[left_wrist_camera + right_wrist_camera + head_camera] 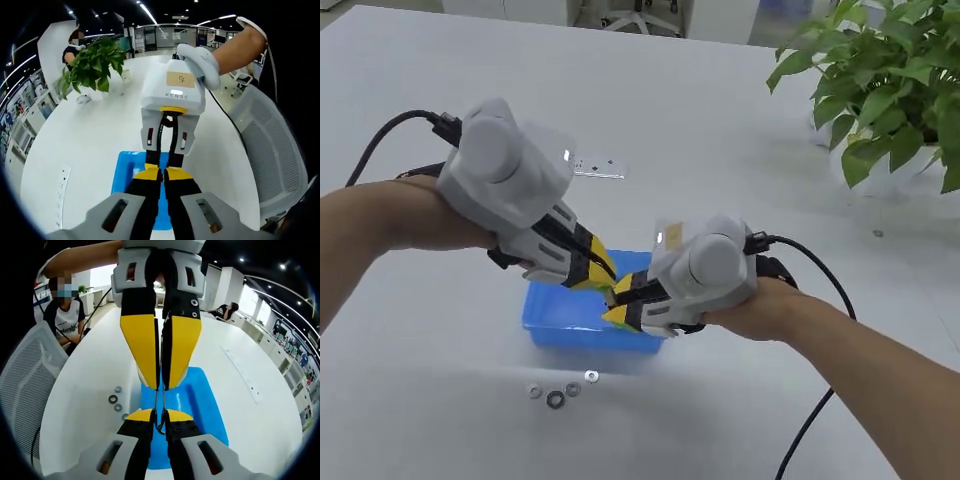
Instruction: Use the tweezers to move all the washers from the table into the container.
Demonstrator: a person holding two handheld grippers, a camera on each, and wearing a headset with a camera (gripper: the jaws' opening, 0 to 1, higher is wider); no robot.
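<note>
A blue container stands on the white table, and my two grippers meet tip to tip above it. My left gripper comes in from the left and my right gripper from the right. In the right gripper view thin metal tweezers run between the yellow jaws of the left gripper and the right gripper; both pairs of jaws are shut on them. Several small washers lie loose on the table just in front of the container, also seen as washers left of the container.
A potted plant stands at the back right of the table. A flat power strip lies behind the container. Black cables trail from both grippers. A mesh chair and a seated person are beside the table.
</note>
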